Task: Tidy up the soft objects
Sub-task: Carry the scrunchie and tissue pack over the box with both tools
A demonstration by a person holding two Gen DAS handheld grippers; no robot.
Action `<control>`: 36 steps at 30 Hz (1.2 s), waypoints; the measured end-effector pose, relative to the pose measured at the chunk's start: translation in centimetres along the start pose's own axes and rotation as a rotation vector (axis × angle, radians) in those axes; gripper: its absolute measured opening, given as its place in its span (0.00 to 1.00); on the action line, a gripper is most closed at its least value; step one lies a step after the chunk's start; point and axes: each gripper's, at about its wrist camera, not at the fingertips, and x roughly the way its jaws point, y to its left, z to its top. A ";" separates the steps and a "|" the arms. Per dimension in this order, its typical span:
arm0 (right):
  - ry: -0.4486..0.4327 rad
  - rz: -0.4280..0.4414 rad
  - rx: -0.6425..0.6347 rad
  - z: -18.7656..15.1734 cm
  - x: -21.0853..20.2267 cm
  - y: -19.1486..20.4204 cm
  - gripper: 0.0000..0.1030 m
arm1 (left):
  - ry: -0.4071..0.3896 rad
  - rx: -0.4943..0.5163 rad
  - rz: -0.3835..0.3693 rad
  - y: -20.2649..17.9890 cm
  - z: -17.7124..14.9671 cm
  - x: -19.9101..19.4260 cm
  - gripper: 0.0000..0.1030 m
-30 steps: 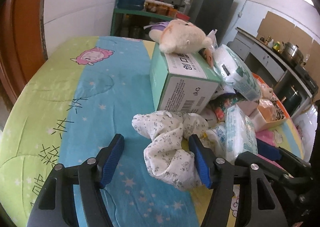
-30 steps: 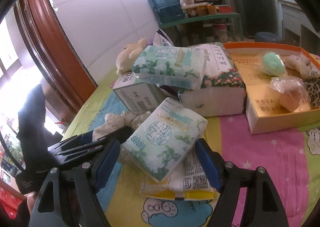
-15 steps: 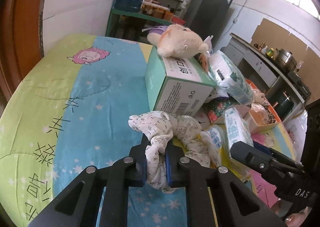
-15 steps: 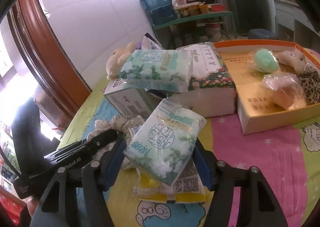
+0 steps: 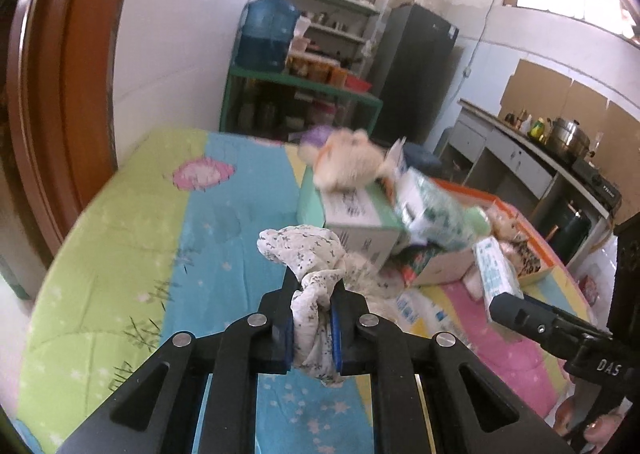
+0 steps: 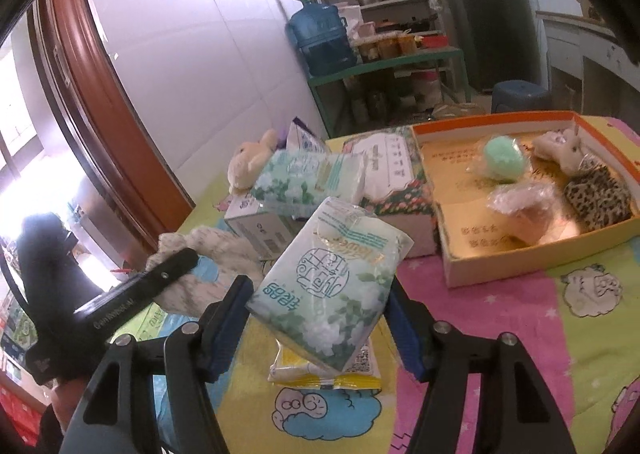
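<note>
Since a second ago, both claws have been closed and raised: the left gripper (image 5: pixel 312 320), then spread wide around the floral cloth (image 5: pixel 310 266), is now clenched on it, and the cloth has been lifted off the quilt (image 5: pixel 120 238). From the pinch the cloth bunches upward toward 12 o'clock, and a short tail hangs below the blue pads (image 5: pixel 285 338). Behind it, at about 1 o'clock, a green-and-white box (image 5: pixel 352 213) is seen with a plush toy (image 5: pixel 348 165) on top.

The right gripper (image 6: pixel 320 306) is clamped across the sides of a tissue pack (image 6: pixel 332 286), which is held tilted between the fingers and raised clear of a yellow packet (image 6: pixel 320 370) lying beneath it at 6 o'clock. At 2 o'clock from this claw an orange-rimmed box (image 6: pixel 500 121) is seen, holding a green ball (image 6: pixel 504 163) and a leopard-print item (image 6: pixel 598 193). At 9 o'clock the left gripper with its cloth can be made out.
</note>
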 end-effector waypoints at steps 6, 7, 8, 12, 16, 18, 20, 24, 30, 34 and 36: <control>-0.041 -0.006 0.001 0.7 -1.9 -0.4 0.64 | -0.072 0.038 -0.008 -1.3 1.3 -2.4 0.13; -0.048 -0.008 -0.001 0.9 -2.1 -0.4 0.64 | -0.086 0.045 -0.014 -1.7 1.6 -2.9 0.13; -0.057 -0.012 -0.003 1.1 -2.4 -0.5 0.64 | -0.094 0.051 -0.018 -2.0 1.9 -3.2 0.13; -0.087 -0.023 -0.003 1.8 -3.6 -0.9 0.64 | -0.125 0.076 -0.039 -3.5 3.0 -4.3 0.13; -0.117 -0.040 0.009 2.5 -4.7 -1.9 0.64 | -0.147 0.106 -0.065 -5.2 3.9 -4.8 0.13; -0.133 -0.054 0.016 2.8 -5.2 -2.5 0.64 | -0.152 0.124 -0.084 -6.3 4.5 -4.8 0.13; -0.151 -0.068 0.026 3.1 -5.6 -3.3 0.64 | -0.156 0.141 -0.099 -7.3 4.9 -4.8 0.13; -0.181 -0.092 0.048 3.6 -6.6 -5.1 0.64 | -0.158 0.172 -0.135 -9.6 5.7 -4.3 0.13; -0.210 -0.123 0.081 4.1 -7.8 -8.0 0.64 | -0.139 0.203 -0.170 -12.6 6.4 -2.5 0.13; -0.221 -0.141 0.089 4.6 -8.4 -9.6 0.64 | -0.125 0.223 -0.185 -14.4 6.8 -1.0 0.13; -0.227 -0.149 0.094 4.9 -8.6 -10.5 0.64 | -0.119 0.235 -0.189 -15.4 7.0 -0.3 0.13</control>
